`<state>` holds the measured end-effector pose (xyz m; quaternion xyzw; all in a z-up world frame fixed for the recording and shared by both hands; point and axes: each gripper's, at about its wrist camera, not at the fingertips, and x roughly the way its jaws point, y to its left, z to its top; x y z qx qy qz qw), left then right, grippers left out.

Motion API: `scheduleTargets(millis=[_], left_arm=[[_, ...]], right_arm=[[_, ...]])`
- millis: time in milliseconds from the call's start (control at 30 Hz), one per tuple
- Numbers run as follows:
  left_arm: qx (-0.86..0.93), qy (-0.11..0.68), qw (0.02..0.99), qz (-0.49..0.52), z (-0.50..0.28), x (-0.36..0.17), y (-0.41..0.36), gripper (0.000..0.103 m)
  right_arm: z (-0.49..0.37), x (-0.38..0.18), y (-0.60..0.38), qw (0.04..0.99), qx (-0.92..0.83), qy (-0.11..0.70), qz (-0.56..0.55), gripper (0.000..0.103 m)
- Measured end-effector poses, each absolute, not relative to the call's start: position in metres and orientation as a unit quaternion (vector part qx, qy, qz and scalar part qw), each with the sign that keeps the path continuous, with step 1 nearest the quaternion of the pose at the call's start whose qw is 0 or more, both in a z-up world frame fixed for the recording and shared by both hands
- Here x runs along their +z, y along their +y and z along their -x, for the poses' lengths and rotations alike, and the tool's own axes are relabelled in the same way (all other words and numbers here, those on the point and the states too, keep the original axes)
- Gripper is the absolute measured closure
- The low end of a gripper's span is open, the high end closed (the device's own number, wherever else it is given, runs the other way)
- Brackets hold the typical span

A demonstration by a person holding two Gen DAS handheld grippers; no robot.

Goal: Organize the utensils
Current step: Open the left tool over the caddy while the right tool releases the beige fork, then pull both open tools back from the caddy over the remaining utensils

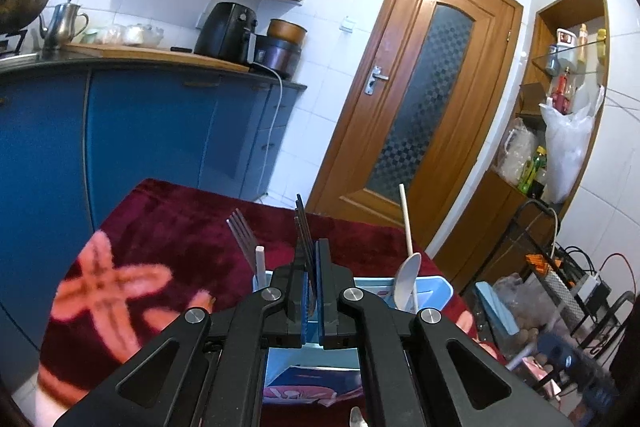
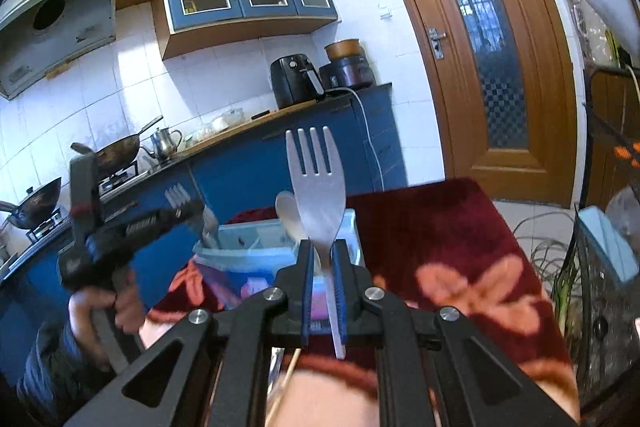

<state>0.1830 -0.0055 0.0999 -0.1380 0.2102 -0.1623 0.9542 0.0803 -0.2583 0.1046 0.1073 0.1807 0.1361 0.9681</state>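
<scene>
My left gripper is shut on a metal fork, tines up, seen edge-on, above a light blue utensil holder. In the holder stand another fork, a white spoon and a white stick. My right gripper is shut on a steel fork, tines up, just in front of the same holder. The left gripper shows at the left of the right wrist view, held by a hand.
The holder stands on a dark red floral cloth over a table. Blue kitchen cabinets are behind, a wooden door at the right, and cluttered shelves and a rack at far right.
</scene>
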Motion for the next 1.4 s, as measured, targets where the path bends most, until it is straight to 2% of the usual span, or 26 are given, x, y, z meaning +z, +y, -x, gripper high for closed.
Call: scheduleTargets(millis=[300,633,700,800,867,933,1000,1400], left_arm=[[-0.156,0.212,0.957,0.122,-0.182,0.095,-0.012,0.1],[-0.165,0.205,0.959,0.109,-0.176,0.096,-0.018,0.098],[-0.164,0.204,0.959,0.106,-0.175,0.097,-0.018,0.095],[-0.163,0.211,0.958,0.104,-0.174,0.097,-0.019,0.084],[-0.159,0.215,0.958,0.101,-0.172,0.098,-0.021,0.068],[-0.161,0.218,0.958,0.097,-0.168,0.099,-0.023,0.067],[-0.163,0.22,0.957,0.097,-0.164,0.1,-0.023,0.065],[-0.167,0.22,0.957,0.09,-0.125,0.115,-0.023,0.062]], right_arm=[[-0.126,0.12,-0.248,0.972,0.131,0.161,-0.113,0.092],[-0.159,0.102,-0.229,0.971,0.117,0.198,-0.063,0.092],[-0.163,0.094,-0.227,0.967,0.119,0.213,-0.066,0.092],[-0.166,0.083,-0.226,0.963,0.125,0.229,-0.071,0.091],[-0.165,0.081,-0.227,0.96,0.134,0.231,-0.08,0.091],[-0.163,0.08,-0.231,0.956,0.151,0.232,-0.098,0.086],[-0.155,0.083,-0.236,0.955,0.156,0.224,-0.113,0.068],[-0.09,0.093,-0.246,0.957,0.153,0.215,-0.121,0.062]])
